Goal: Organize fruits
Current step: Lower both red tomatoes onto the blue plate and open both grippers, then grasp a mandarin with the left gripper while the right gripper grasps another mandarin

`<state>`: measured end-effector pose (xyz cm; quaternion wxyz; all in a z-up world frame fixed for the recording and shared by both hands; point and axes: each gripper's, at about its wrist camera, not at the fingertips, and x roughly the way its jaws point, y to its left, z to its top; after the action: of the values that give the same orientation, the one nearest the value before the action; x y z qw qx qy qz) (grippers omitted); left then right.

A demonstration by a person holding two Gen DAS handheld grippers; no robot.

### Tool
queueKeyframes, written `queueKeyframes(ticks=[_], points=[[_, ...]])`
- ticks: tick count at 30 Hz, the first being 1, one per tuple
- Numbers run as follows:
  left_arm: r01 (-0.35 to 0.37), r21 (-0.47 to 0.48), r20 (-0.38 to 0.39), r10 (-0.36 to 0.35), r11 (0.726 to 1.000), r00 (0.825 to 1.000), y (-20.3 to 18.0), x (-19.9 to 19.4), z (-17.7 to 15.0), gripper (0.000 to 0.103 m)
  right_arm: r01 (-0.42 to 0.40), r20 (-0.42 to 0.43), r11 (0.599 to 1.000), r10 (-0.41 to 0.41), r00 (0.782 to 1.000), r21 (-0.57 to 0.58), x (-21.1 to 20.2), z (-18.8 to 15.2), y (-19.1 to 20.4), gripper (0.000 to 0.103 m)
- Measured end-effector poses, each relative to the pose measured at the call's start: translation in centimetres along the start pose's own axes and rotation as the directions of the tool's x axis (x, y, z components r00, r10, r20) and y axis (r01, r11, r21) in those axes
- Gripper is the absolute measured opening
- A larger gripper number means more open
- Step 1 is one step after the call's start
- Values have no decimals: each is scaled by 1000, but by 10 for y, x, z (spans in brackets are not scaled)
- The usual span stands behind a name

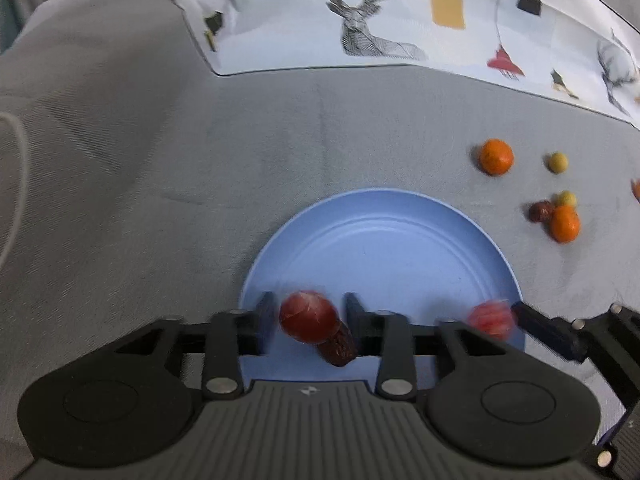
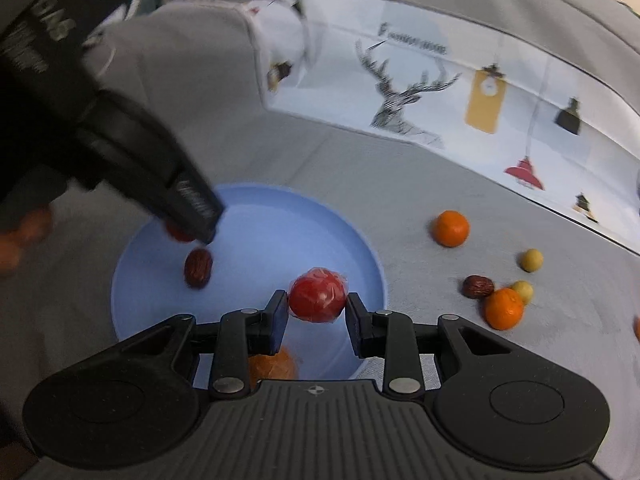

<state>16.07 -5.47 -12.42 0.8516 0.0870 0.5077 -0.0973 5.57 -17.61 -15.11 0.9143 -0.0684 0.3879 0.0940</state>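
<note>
1. Both tools hang over the blue plate (image 2: 248,216). The left tool (image 1: 310,320) stands apart around a wrapped red fruit (image 1: 307,316); the right tool (image 2: 318,312) is slightly apart around another (image 2: 318,295).
2. In the plate: a red date (image 2: 197,268) and an orange (image 2: 274,364).
3. Left on the grey cloth: two oranges (image 2: 450,228), two yellow fruits (image 2: 531,260), one date (image 2: 478,287).
4. Open room lies beyond the plate; its near rim is crowded.

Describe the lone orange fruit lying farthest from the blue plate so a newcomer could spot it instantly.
Start at the round blue plate on the grey cloth. Look right of it, toward the deer-print cloth: the round orange fruit lies there alone. The other orange fruit, nearer the camera, touches small neighbours.
</note>
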Motion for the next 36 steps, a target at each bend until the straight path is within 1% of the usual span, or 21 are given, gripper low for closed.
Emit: queueKeyframes(ticks=[1, 2, 3, 4, 6, 8, 10, 14, 16, 18, 20, 22, 24, 25, 27, 29, 30, 31, 33, 34, 36], points=[[21, 11, 12, -21, 1000, 1000, -1, -2, 0, 82, 6, 3, 1000, -6, 1000, -6, -3, 0, 0, 54], [38, 18, 46, -38, 999, 998, 0, -8, -1, 96, 11, 5, 1000, -11, 1000, -7, -7, -1, -1, 67], [47, 26, 83, -49, 999, 995, 1, -17, -3, 101, 22, -2, 1000, -22, 1000, -1, -13, -1, -4, 72], [54, 36, 104, -58, 998, 993, 2, -25, -5, 103, 34, -7, 999, -34, 999, 21, -21, -1, -7, 77], [62, 68, 109, -69, 996, 992, 5, -41, -9, 103, 39, -9, 995, -38, 999, 87, -41, -3, -17, 84], [42, 83, 112, -51, 996, 992, 10, -59, -15, 103, 34, -10, 989, -33, 999, 147, -61, -7, -27, 91], [39, 80, 106, -48, 996, 993, 15, -75, -23, 103, 28, -22, 983, -25, 999, 182, -75, -12, -35, 93], [56, 81, 42, -59, 995, 997, 14, -96, -35, 103, 12, -64, 972, 3, 998, 237, -94, -15, -51, 93], [84, 100, 32, -88, 991, 996, 6, -105, -37, 103, 5, -57, 964, 11, 998, 265, -104, -14, -62, 93], [120, 129, 49, -128, 984, 991, -6, -108, -35, 103, 12, -45, 962, 1, 999, 272, -109, -11, -72, 93], [167, 178, 73, -182, 970, 981, -22, -103, -27, 103, 43, -21, 962, -39, 999, 270, -114, -10, -84, 93], [188, 223, 104, -215, 957, 971, -39, -93, -15, 103, 116, 7, 958, -122, 993, 263, -117, -11, -96, 94], [186, 244, 124, -221, 952, 967, -55, -85, -2, 103, 211, 29, 935, -229, 973, 286, -114, -15, -110, 95], [176, 246, 133, -213, 953, 968, -63, -79, 5, 103, 242, 35, 921, -264, 964, 304, -110, -17, -117, 95], [152, 242, 122, -185, 958, 975, -78, -66, 19, 103, 266, 30, 899, -295, 955, 348, -94, -20, -133, 95], [152, 242, 102, -181, 958, 978, -88, -55, 32, 103, 245, 27, 881, -280, 960, 405, -75, -22, -150, 95], [140, 244, 91, -166, 960, 982, -93, -48, 37, 103, 210, 28, 885, -243, 970, 417, -62, -24, -157, 95], [133, 247, 87, -159, 960, 983, -95, -41, 41, 103, 178, 9, 898, -198, 980, 403, -44, -25, -163, 95], [122, 271, 88, -151, 955, 985, -103, -22, 47, 103, 139, -38, 927, -134, 990, 348, -12, -32, -166, 95], [123, 288, 83, -152, 950, 985, -108, -12, 51, 103, 142, -58, 934, -131, 990, 329, 0, -36, -164, 95], [159, 314, 72, -191, 936, 979, -118, 7, 61, 103, 151, -66, 943, -138, 988, 295, 11, -44, -161, 95]])
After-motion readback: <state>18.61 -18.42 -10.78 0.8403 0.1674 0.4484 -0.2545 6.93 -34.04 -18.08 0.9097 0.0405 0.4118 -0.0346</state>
